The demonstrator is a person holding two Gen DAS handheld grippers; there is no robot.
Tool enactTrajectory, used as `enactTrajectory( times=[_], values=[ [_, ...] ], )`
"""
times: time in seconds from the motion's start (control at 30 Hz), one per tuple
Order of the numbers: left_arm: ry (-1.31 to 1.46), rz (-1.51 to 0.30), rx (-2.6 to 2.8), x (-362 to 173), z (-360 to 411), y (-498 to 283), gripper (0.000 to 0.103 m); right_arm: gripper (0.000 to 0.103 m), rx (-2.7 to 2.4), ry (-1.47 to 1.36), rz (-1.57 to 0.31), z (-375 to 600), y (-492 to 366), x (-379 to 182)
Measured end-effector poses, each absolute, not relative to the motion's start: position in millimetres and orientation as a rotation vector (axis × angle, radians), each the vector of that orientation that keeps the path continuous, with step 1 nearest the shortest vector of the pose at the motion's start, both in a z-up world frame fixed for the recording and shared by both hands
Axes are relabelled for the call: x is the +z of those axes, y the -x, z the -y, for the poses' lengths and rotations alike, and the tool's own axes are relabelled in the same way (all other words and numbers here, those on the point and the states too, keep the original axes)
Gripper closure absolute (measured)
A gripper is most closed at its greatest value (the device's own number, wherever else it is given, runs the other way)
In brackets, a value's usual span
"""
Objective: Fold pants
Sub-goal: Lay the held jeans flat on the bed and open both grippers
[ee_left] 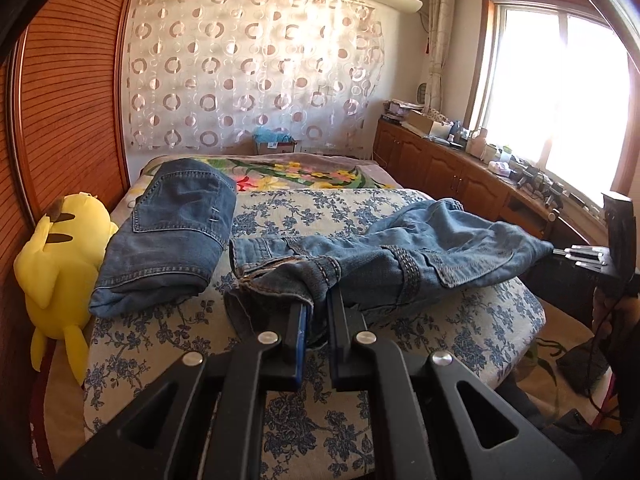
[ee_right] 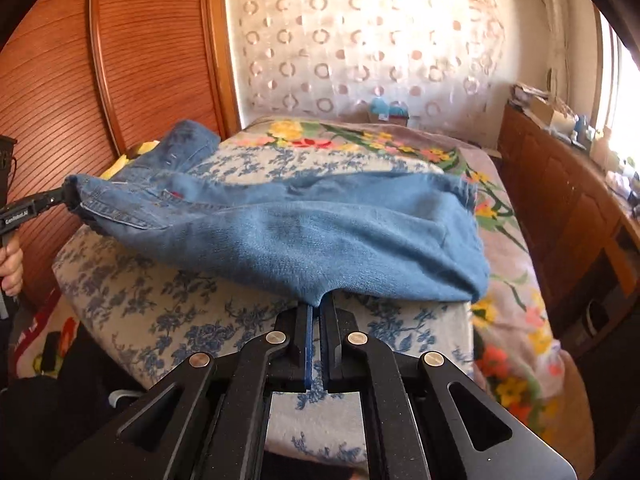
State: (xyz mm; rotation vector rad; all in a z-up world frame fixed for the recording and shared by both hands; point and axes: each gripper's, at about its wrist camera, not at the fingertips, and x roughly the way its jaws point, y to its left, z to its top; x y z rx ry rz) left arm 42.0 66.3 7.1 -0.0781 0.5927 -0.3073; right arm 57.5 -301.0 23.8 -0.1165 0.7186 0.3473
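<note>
1. Pants (ee_left: pixel 404 256), light blue denim, are clamped at two edges. The left gripper (ee_left: pixel 318 304) pinches a bunched, seamed edge of the fabric. The right gripper (ee_right: pixel 320 300) has its jaws pressed together on a small peak of cloth at the near edge.
2. Pants lie across the near half of the bed (ee_left: pixel 280 208), partly lifted off its blue-flowered cover. In the right wrist view they span from the left gripper (ee_right: pixel 60 198) to a rolled fold at the right.
3. Look of the pants: a stitched cargo-style pocket flap and thick seams show in the left wrist view, and a small red tag near the waistband in the right wrist view. The cloth is creased and sags between the two grips.
4. Left of the pants on the bed lies a folded pair of darker jeans (ee_left: pixel 172 232), just beside them and not touching as far as I can tell.
5. A yellow plush toy (ee_left: pixel 60 256) sits at the bed's left edge, against the jeans.
6. A wooden cabinet (ee_left: pixel 448 168) with a cluttered top runs along the bed's right side.
7. A hand (ee_right: pixel 12 268) grips the left gripper's handle, left of the bed.
8. Both grippers angle downward toward the bed.
</note>
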Motion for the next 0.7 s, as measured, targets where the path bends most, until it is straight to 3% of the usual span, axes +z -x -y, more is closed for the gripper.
enactTrajectory(
  times=[0.4,0.6,0.7],
  values=[
    [0.075,-0.712,-0.349,-35.2,-63.1,0.7,0.094,0.102,0.375,0.126,-0.790,303.5,-33.9,14.9],
    [0.035,-0.720,-0.329,-30.8,-58.8,7.7,0.085,0.095,0.344,0.120,-0.733,311.8,-26.8,33.6],
    [0.024,-0.704,-0.297,-24.5,-67.9,12.5,0.074,0.087,0.345,0.118,-0.719,309.5,-30.2,36.3]
  ],
)
